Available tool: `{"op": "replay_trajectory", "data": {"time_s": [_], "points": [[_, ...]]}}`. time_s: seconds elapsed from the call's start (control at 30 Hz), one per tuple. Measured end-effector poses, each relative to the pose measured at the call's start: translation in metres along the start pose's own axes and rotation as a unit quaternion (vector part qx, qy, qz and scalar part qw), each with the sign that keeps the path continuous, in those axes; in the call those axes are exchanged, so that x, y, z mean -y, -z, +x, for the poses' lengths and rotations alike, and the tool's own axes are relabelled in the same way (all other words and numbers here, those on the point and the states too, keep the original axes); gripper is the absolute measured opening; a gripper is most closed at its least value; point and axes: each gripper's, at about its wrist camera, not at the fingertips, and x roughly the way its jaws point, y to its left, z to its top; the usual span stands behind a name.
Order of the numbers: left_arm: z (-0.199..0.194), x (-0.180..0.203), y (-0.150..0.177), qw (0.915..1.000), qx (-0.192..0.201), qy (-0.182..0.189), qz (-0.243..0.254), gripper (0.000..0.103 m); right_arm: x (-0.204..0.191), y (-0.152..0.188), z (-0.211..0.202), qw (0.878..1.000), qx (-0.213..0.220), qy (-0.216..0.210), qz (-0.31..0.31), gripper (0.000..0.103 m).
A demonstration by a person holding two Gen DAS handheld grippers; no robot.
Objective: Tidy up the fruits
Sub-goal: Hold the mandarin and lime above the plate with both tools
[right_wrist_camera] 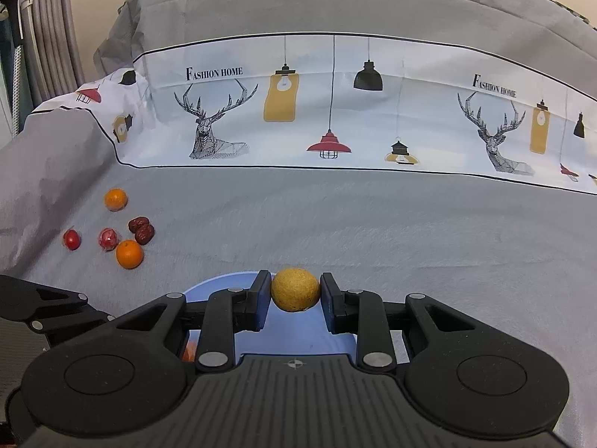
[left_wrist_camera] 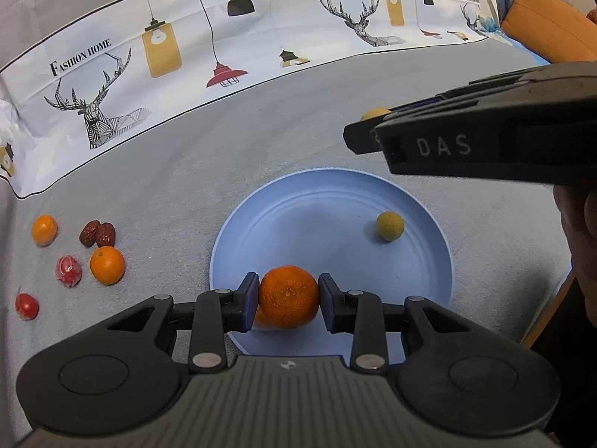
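Observation:
My left gripper (left_wrist_camera: 288, 300) is shut on an orange mandarin (left_wrist_camera: 288, 295), held over the near rim of a light blue plate (left_wrist_camera: 335, 231). One small yellow-brown round fruit (left_wrist_camera: 390, 226) lies on the plate's right side. My right gripper (right_wrist_camera: 295, 295) is shut on a second yellow-brown round fruit (right_wrist_camera: 295, 289), above the far edge of the blue plate (right_wrist_camera: 224, 282). In the left wrist view the right gripper (left_wrist_camera: 358, 138) reaches in from the right, above the plate, with that fruit (left_wrist_camera: 375, 113) just showing behind its fingers.
To the left on the grey cloth lie two oranges (left_wrist_camera: 107, 264) (left_wrist_camera: 44, 229), two dark red dates (left_wrist_camera: 97, 233), a wrapped red fruit (left_wrist_camera: 68, 270) and a small red fruit (left_wrist_camera: 26, 306). A printed cloth band (left_wrist_camera: 224, 37) runs along the back. An orange cushion (left_wrist_camera: 548, 26) sits far right.

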Motion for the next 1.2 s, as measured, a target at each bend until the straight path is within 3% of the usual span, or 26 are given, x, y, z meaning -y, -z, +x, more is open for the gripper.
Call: {"op": "replay_trajectory", "data": {"time_s": [1.2], "points": [[-0.0006,0.0001,-0.001,1.0,0.002,-0.001,0.0,0.038,-0.0037,0.0025,0.0026,1.0,-0.006,-0.004,-0.011,0.03]]}}
